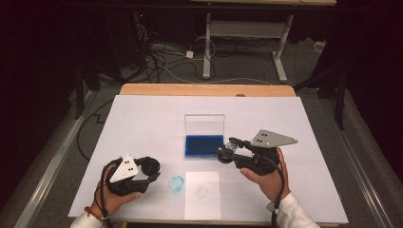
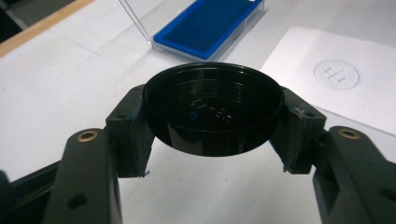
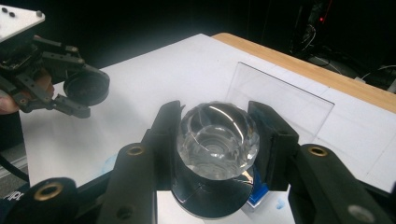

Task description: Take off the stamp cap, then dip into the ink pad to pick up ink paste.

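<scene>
My left gripper [image 1: 151, 167] [image 2: 212, 126] is shut on a round black lid [image 2: 212, 112], held open side up above the white sheet at the front left. My right gripper [image 1: 228, 153] [image 3: 215, 140] is shut on a clear faceted glass bottle with a black base [image 3: 217, 140], held just right of the blue pad. The left gripper with its black lid [image 3: 86, 87] also shows far left in the right gripper view. An open clear case with a blue pad [image 1: 204, 145] [image 2: 210, 23] lies in the middle of the table, its clear lid [image 1: 204, 124] [image 3: 280, 100] standing upright behind it.
A white card with a round stamped mark [image 1: 202, 192] [image 2: 337, 74] lies at the front middle. A blue smudge [image 1: 176, 184] marks the sheet left of it. The wooden table edge [image 1: 206, 89] runs along the back; cables and a desk frame [image 1: 247, 33] lie beyond on the floor.
</scene>
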A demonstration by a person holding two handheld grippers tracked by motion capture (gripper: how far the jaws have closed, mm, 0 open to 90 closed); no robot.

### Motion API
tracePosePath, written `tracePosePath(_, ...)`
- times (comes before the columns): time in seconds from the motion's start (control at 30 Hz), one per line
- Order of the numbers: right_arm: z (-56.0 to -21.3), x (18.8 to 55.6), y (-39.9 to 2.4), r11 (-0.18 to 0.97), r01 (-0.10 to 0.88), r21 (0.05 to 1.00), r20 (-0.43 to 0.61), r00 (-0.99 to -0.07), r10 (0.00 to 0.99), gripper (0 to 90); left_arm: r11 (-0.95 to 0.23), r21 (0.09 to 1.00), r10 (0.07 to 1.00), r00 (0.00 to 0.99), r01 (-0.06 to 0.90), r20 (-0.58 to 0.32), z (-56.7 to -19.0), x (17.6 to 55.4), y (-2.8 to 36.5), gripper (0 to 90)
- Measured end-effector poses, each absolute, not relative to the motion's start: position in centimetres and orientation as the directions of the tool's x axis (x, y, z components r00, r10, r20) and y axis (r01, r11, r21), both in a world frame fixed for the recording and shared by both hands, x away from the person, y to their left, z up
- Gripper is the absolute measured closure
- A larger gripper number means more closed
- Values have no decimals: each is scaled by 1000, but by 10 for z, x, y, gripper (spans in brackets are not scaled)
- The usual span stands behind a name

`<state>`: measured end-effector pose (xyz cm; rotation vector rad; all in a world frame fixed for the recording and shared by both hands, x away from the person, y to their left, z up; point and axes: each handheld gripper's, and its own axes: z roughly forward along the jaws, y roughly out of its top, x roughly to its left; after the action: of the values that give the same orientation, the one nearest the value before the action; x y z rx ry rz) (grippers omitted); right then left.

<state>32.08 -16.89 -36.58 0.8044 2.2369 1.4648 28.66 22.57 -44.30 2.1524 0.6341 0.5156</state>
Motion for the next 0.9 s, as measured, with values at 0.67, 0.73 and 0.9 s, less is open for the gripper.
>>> tracePosePath(0.67,-368,327,-171,319,284,904,14,-767,642,573,-555,779,593,795,290,126,-452,279,234,370)
tracePosePath(0.73,-368,327,-170,320,285,904,16,-769,639,573,-553,782,592,796,288,126,-451,279,234,370)
tracePosePath(0.9,-369,329,-167,332,288,898,12,-771,637,573,-555,778,590,798,293,121,-452,280,234,370)
